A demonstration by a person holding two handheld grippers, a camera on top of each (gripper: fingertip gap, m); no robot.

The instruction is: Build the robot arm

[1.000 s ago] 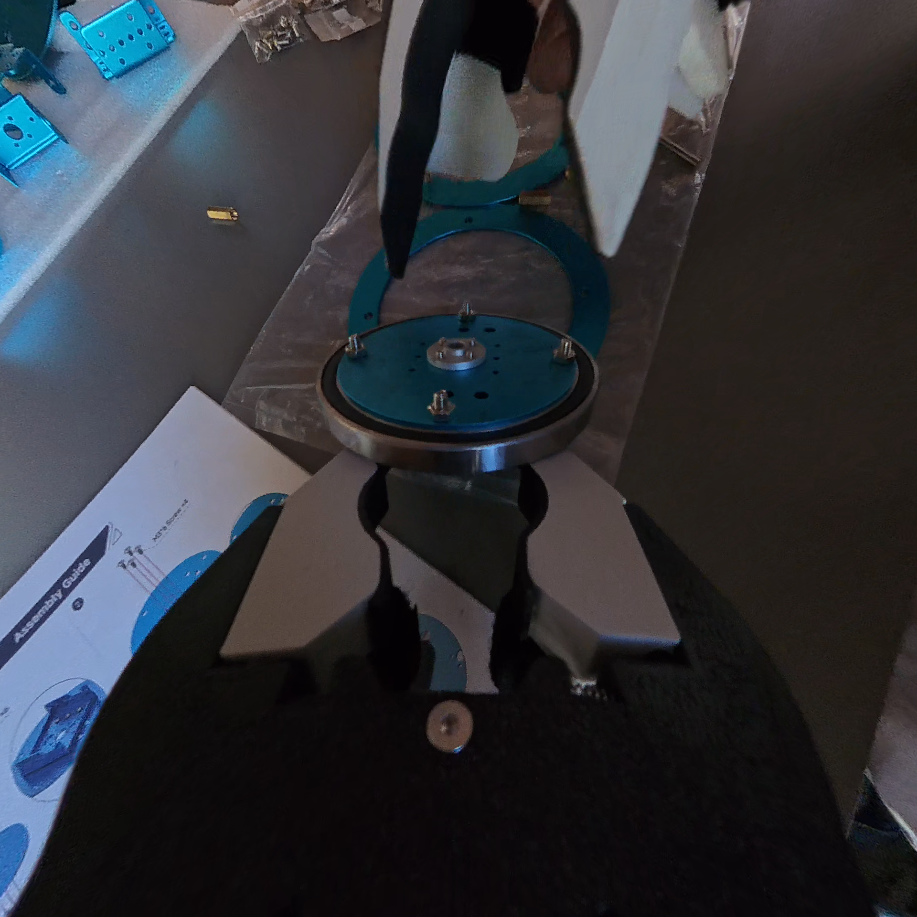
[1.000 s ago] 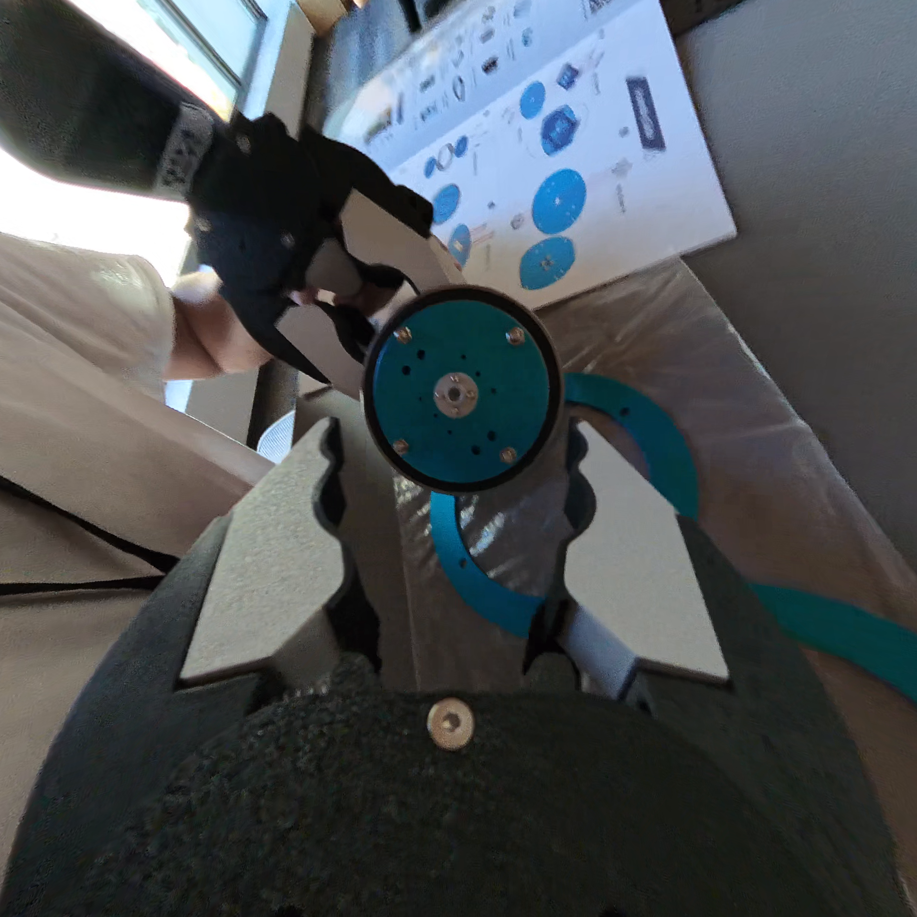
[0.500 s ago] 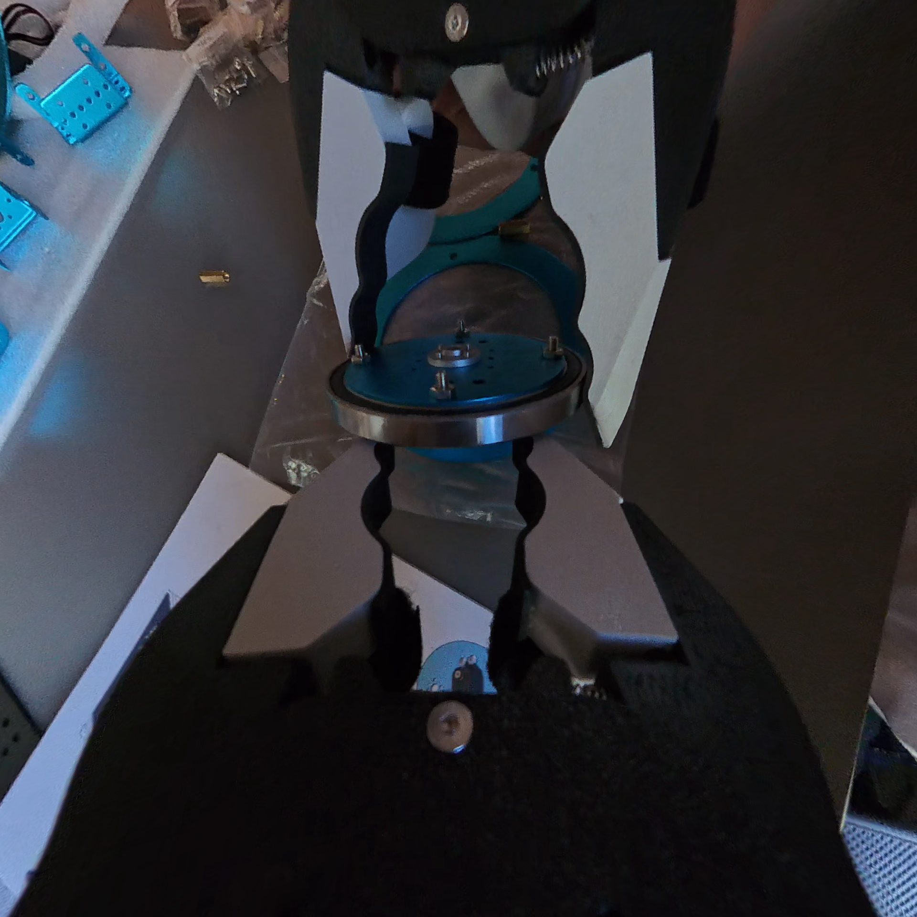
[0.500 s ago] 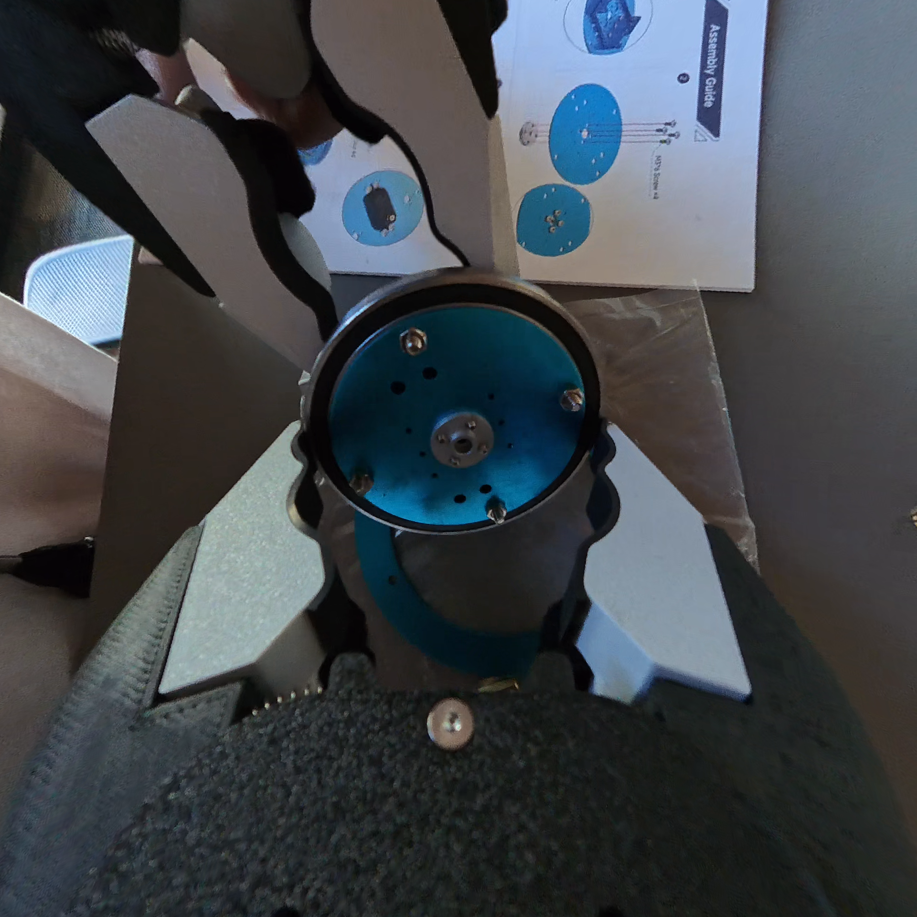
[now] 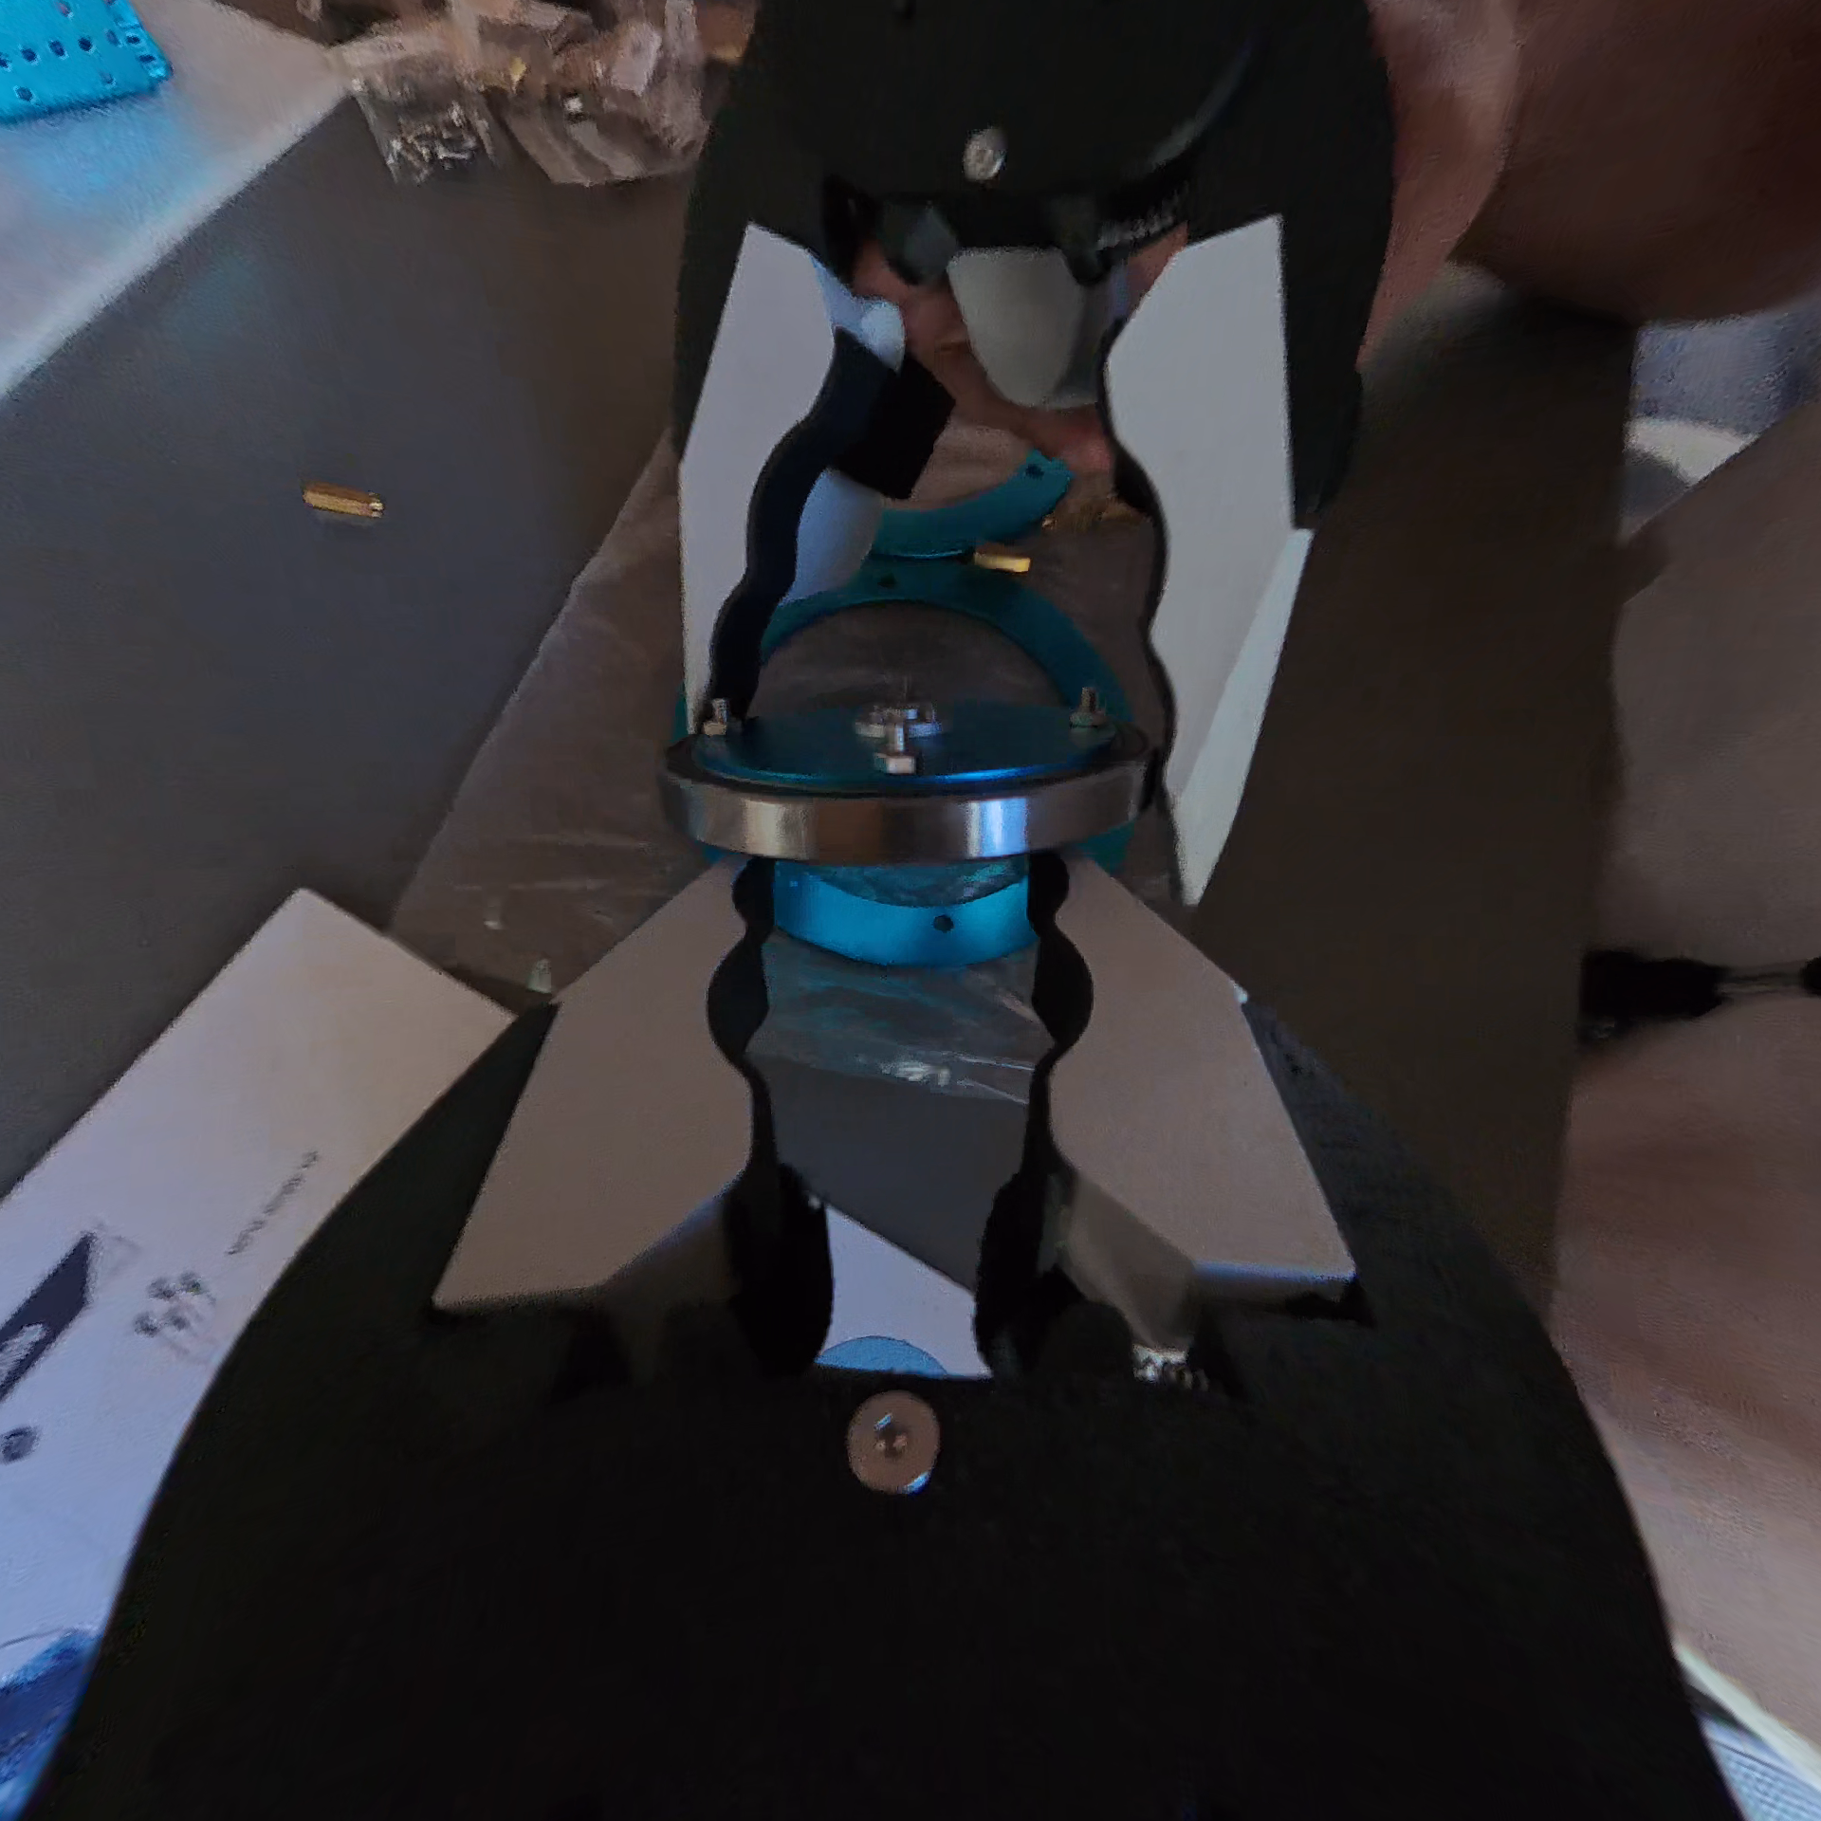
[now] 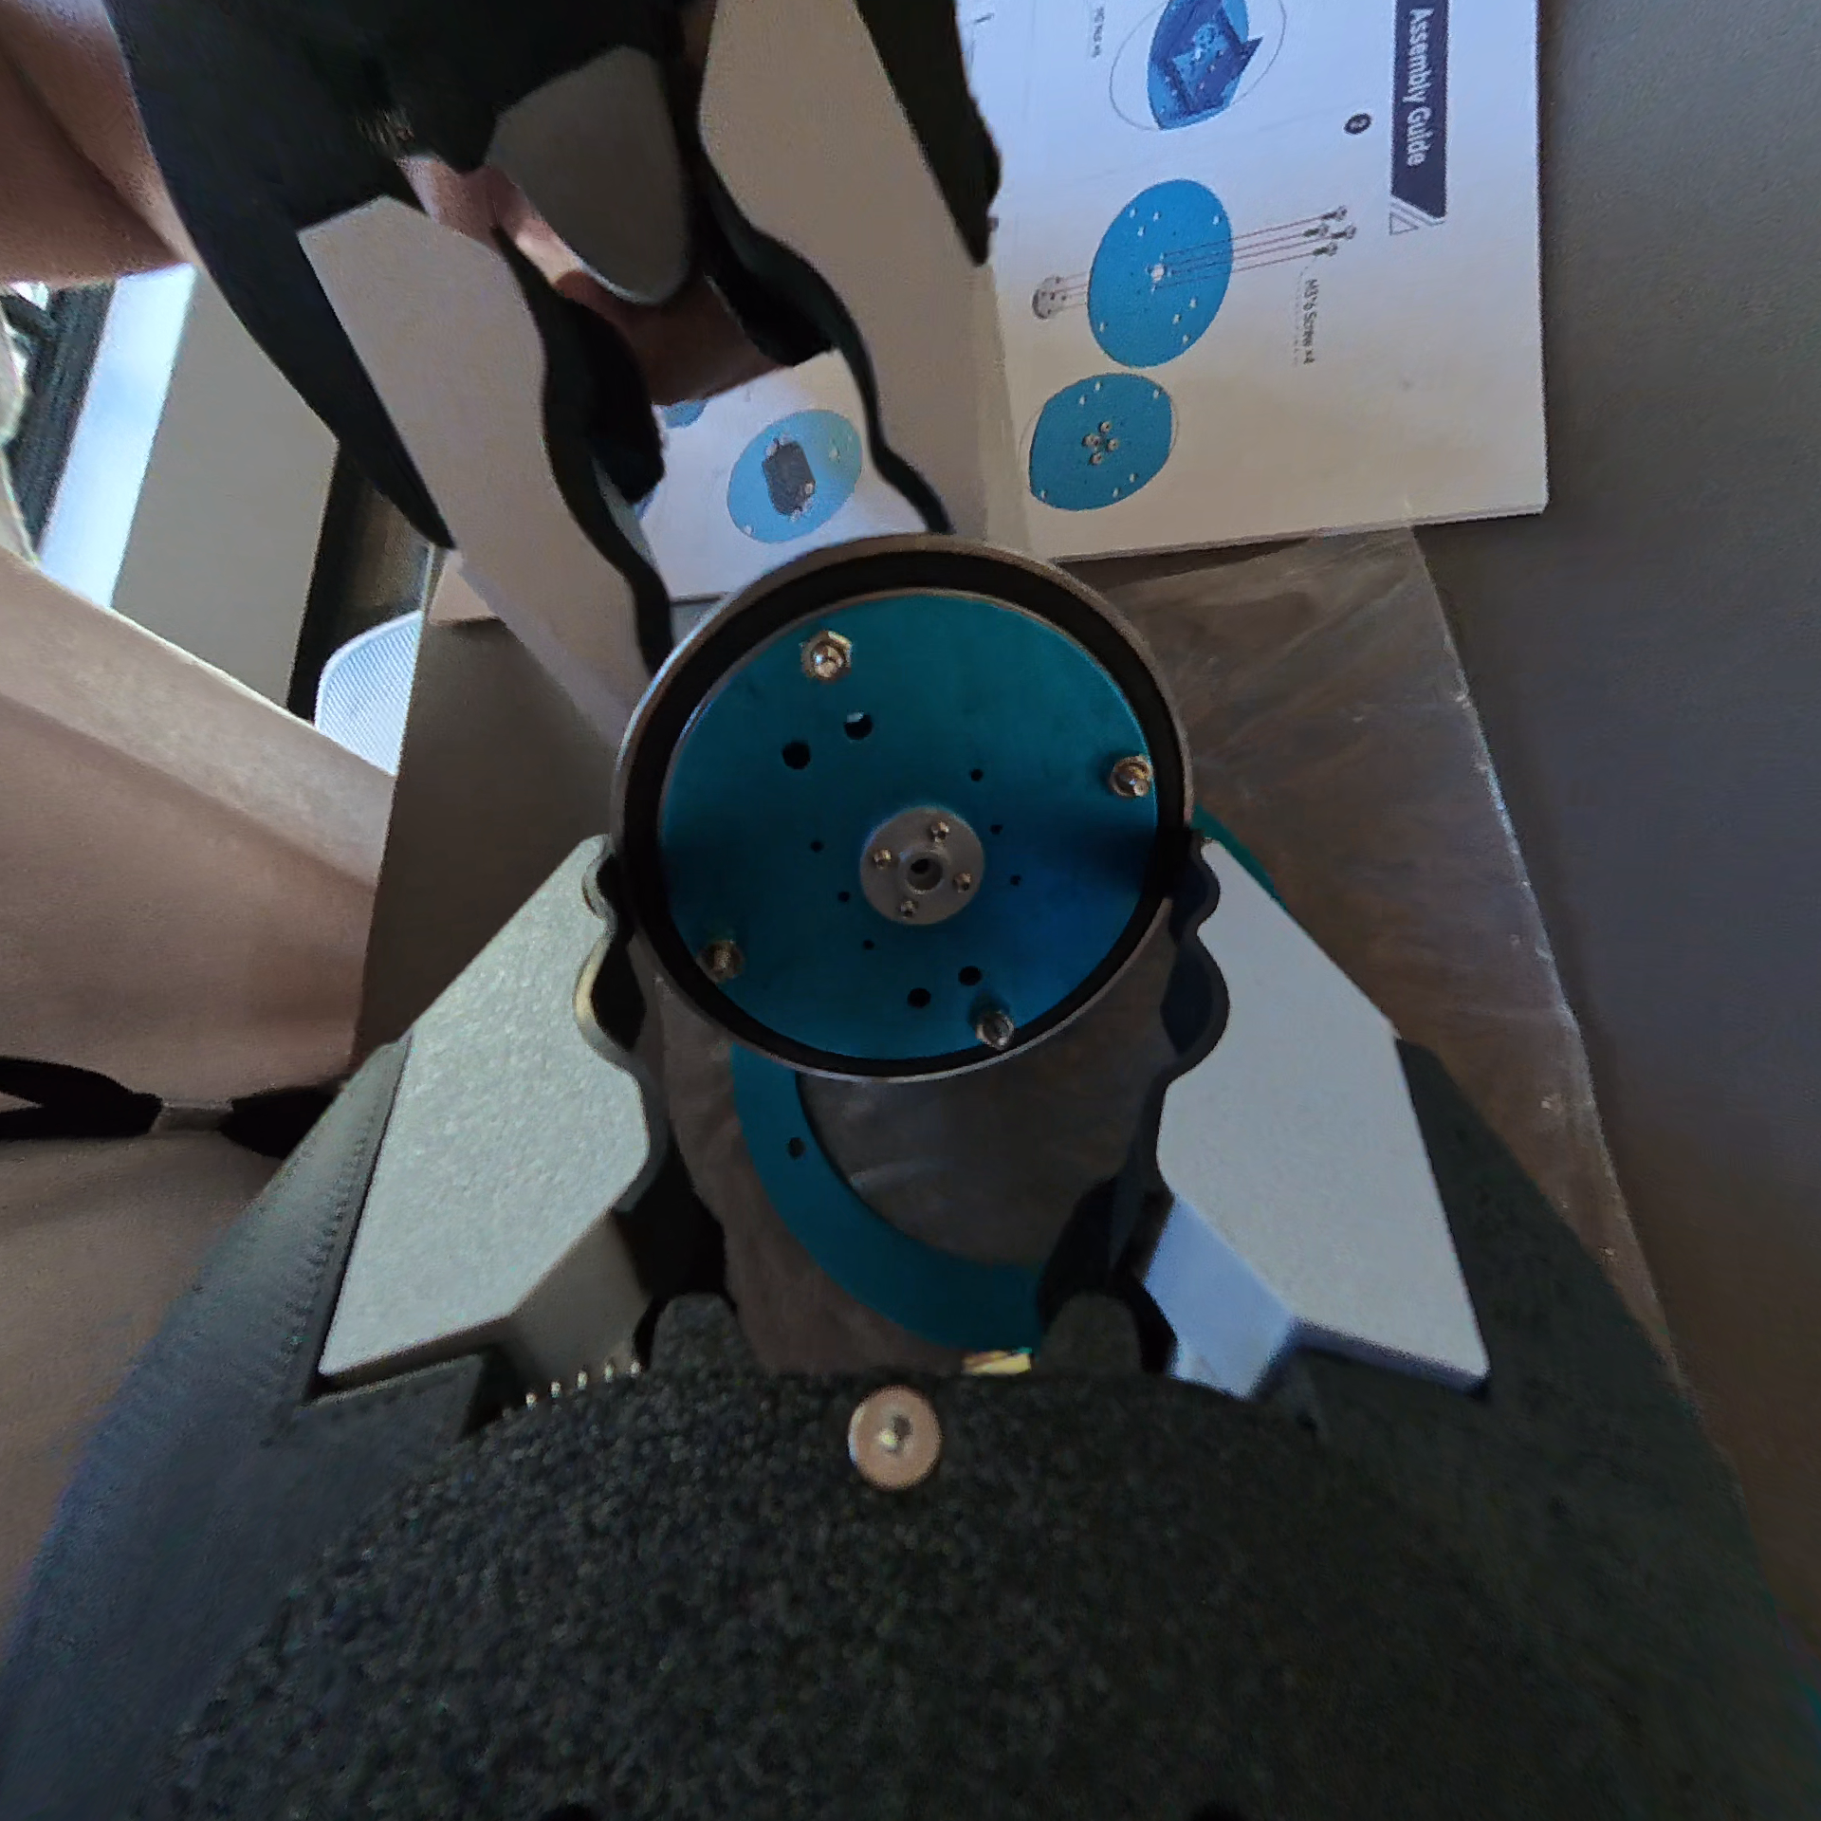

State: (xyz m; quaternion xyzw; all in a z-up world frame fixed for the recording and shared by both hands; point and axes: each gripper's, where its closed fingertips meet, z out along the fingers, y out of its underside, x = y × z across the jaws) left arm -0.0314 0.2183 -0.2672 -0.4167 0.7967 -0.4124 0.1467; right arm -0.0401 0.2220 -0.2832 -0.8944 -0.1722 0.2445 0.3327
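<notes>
A blue round plate set in a steel bearing ring (image 5: 907, 788) hangs flat above the table, with several screws and a small silver hub on top. My left gripper (image 5: 892, 877) is shut on it from the near side, under its front edge. My right gripper (image 6: 902, 877) faces it from the other side, open. Its fingertips (image 6: 611, 887) stand on either side of the steel ring (image 6: 902, 818), right at the rim. The left gripper (image 6: 798, 581) shows at the top of the right wrist view.
Flat blue rings (image 5: 916, 591) (image 6: 887, 1251) lie on a clear plastic bag (image 5: 552, 788) under the plate. An assembly booklet (image 5: 246, 1133) (image 6: 1281, 296) lies beside it. A brass standoff (image 5: 343, 501), screw bags (image 5: 493, 99) and a blue bracket (image 5: 69, 49) sit far left. A person's arm (image 6: 148, 838) is close. Left and right tips are no more than a few centimetres apart. From either gripper's tips it is about 30 centimetres to the blue bracket (image 5: 69, 49).
My right gripper has come in from the far side and its open jaws now straddle the bearing ring. My left gripper still holds the plate, now seen more edge-on.
</notes>
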